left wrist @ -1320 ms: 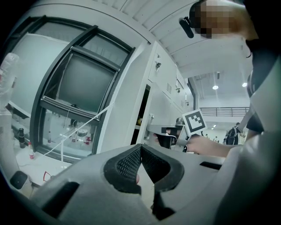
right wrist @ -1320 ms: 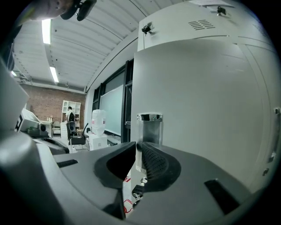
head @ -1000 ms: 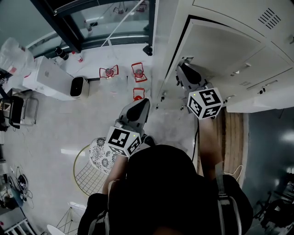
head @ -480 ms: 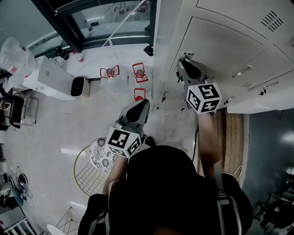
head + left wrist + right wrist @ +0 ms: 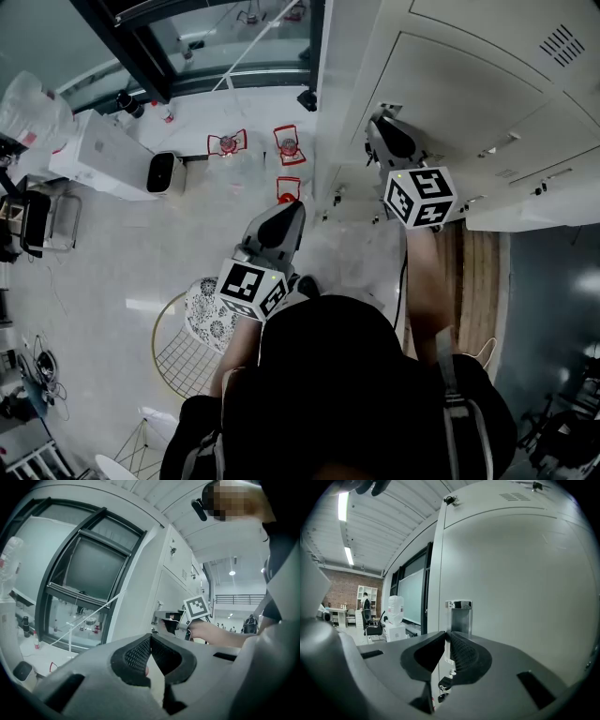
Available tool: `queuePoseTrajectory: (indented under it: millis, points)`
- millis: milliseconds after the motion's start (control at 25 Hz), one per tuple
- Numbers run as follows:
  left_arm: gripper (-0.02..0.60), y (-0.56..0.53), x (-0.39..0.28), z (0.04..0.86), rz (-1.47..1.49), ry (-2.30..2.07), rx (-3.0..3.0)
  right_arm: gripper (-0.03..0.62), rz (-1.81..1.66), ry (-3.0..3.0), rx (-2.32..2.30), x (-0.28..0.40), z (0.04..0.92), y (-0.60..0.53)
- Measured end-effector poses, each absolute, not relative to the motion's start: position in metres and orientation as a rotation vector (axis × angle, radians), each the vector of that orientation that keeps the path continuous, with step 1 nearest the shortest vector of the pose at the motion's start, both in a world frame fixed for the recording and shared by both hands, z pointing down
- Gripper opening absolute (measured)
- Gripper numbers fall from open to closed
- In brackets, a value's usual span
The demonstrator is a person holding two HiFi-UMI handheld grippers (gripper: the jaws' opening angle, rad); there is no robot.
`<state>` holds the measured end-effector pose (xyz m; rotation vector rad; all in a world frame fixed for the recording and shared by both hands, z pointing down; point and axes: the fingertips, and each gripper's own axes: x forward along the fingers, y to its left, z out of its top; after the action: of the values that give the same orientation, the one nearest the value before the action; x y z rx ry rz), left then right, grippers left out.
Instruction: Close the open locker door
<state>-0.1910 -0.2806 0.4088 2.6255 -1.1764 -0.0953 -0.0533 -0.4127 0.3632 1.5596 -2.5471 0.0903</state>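
The pale grey locker door (image 5: 469, 94) lies almost flush with the locker bank. In the right gripper view the locker door (image 5: 520, 588) fills the right side, with a chrome latch handle (image 5: 458, 605) at its left edge and keys (image 5: 443, 684) hanging below. My right gripper (image 5: 380, 120) points at that edge. Its jaws (image 5: 446, 633) are closed on the door's thin edge, just under the handle. My left gripper (image 5: 295, 208) hangs over the floor away from the lockers, shut and holding nothing (image 5: 151, 637). It sees the right gripper (image 5: 159, 619) at the door.
Red lanterns (image 5: 288, 145) stand on the floor by the locker's base. A small white appliance (image 5: 161, 173) and a white cabinet (image 5: 94, 155) are at the left. A wire stool (image 5: 187, 347) stands below my left arm. A dark-framed window (image 5: 141, 47) runs behind.
The door has swung in toward the locker. The dark gap along its top and left edge has gone. My right gripper shifted slightly with it. The left gripper kept still.
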Motion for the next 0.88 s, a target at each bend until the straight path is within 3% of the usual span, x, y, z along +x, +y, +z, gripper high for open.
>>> queuePoseTrajectory:
  millis: [880]
  points:
    - [0.018,-0.261,-0.18,0.406,-0.069,-1.179,2.627,0.055,0.033,-2.511,1.609,-0.034,0.35,-0.389]
